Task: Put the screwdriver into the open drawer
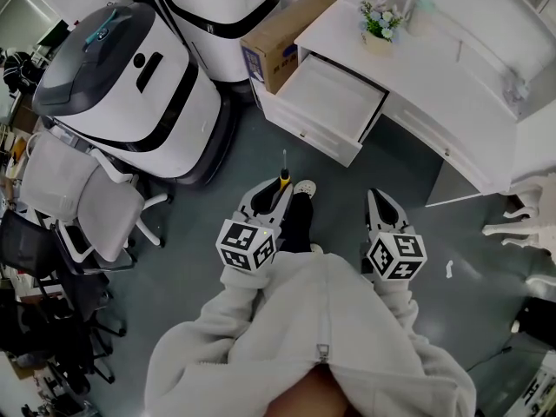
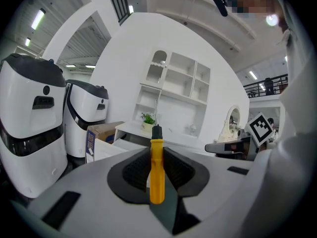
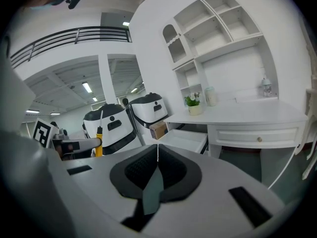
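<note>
The left gripper [image 1: 274,191] has its jaws partly closed and clamped on the yellow-handled screwdriver [image 2: 156,172], whose shaft points ahead. The right gripper [image 3: 157,150] has its jaws pressed together, holding nothing. Grey floor [image 1: 330,176] lies between both and the front edge of the open drawer [image 1: 334,94]. A cardboard box [image 1: 287,29] sits just beside the drawer's left side; its blue label is too small to read.

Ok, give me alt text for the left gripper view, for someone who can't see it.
The left gripper holds a yellow-handled screwdriver upright between its closed jaws, metal shaft pointing up. Beyond it stand a white desk with its drawer pulled open and a small potted plant on top; two large white machines fill the left side.
</note>
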`<state>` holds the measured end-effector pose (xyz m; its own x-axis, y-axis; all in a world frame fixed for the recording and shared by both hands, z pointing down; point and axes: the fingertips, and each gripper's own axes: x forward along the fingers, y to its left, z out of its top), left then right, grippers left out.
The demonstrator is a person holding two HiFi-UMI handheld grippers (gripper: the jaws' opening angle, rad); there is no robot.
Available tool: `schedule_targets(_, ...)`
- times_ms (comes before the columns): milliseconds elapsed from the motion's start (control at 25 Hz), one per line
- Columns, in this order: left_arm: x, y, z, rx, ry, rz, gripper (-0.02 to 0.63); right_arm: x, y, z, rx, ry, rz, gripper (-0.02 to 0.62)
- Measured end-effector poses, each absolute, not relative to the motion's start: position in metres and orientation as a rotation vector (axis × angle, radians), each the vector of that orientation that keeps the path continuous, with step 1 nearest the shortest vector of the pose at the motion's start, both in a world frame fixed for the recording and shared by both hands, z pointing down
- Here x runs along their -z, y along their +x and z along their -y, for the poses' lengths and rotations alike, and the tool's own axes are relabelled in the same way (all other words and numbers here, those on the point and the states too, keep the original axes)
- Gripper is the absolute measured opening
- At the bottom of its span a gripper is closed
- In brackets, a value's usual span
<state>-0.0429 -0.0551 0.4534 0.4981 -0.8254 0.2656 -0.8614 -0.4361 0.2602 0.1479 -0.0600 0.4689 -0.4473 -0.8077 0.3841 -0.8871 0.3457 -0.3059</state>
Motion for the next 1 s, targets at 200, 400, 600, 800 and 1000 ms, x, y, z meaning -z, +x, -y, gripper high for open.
schedule_targets(200,-0.459,-0.039,0.093,-0.158,2.384,1.379,0.087,-0.471,0.153,0.095,-0.730,1.576,2.417,0.032)
schedule_targets(400,-0.442,-0.040,0.149,-0.158,2.422,1.380,0.087,-0.456,0.153,0.148,-0.709,1.595,2.426,0.032)
schedule_targets(600,-0.434,-0.043,0.198,-0.160,2.430,1.369,0.087,-0.447,0.148,0.198,-0.709,1.601,2.432,0.032)
schedule_targets(800,-0.432,-0.048,0.234,-0.186,2.436,1.341,0.087,-0.446,0.138,0.230,-0.734,1.605,2.421,0.032)
schedule_targets(1000,-0.432,-0.049,0.271,-0.203,2.456,1.307,0.087,-0.445,0.136,0.265,-0.737,1.633,2.408,0.032)
